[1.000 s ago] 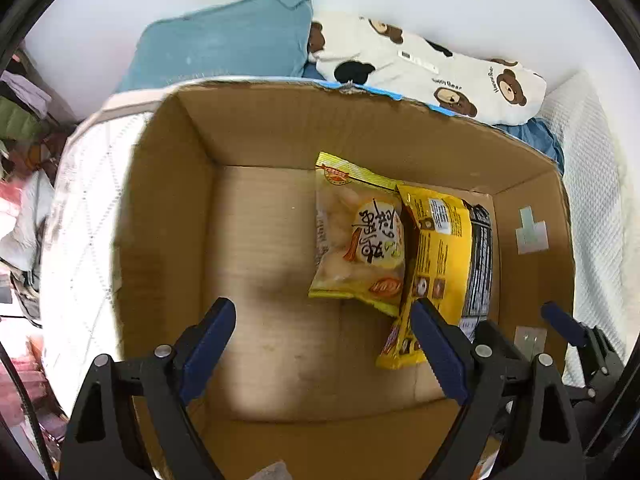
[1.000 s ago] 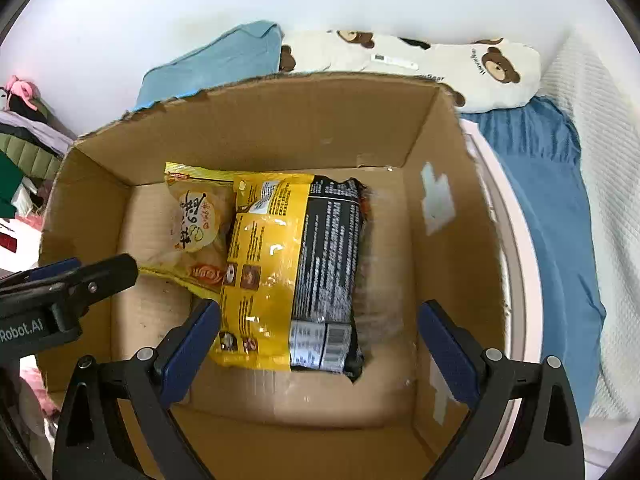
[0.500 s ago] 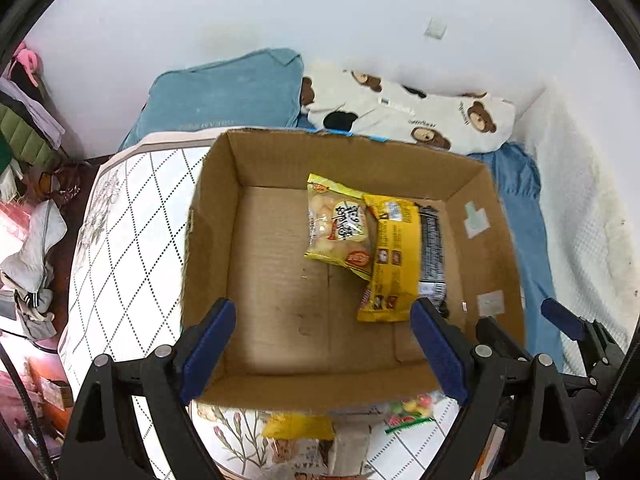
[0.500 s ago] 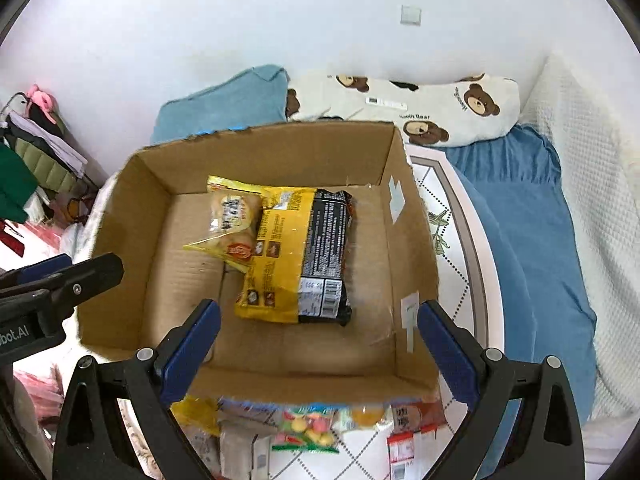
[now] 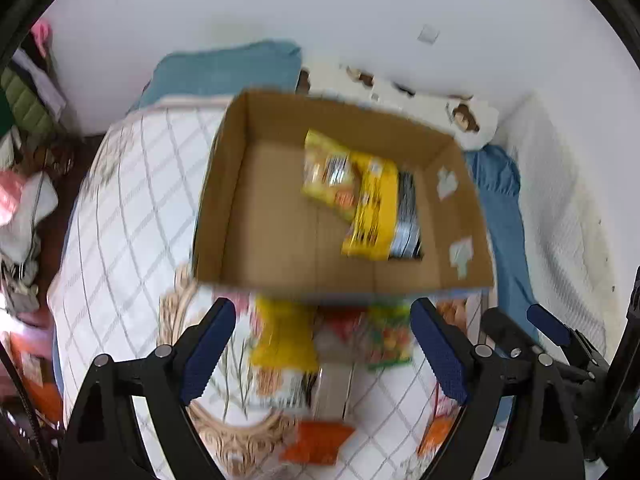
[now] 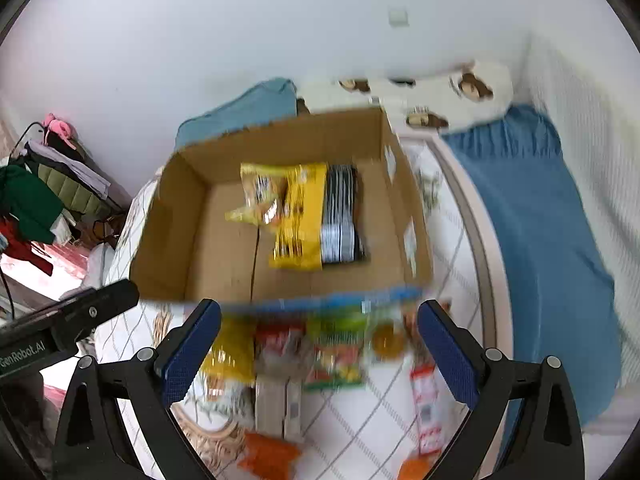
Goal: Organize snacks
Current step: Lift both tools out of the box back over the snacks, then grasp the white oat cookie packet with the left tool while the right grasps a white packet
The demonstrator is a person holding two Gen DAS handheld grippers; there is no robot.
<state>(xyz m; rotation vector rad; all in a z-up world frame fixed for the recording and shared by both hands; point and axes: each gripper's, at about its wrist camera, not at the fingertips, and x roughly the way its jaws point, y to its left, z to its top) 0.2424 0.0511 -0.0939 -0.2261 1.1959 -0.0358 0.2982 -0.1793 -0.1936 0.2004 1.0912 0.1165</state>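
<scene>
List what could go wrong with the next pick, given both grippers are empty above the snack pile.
1. The loose snacks overlap in front of the cardboard box, so the open right gripper may pinch two packets together.
2. Both views are motion-blurred, so aim could be off.
3. The left gripper hovers over the same pile; the two could collide.

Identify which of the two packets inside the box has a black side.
The larger yellow packet on the right in the cardboard box: half yellow, half black with white print. The smaller yellow packet beside it shows no black side.
</scene>
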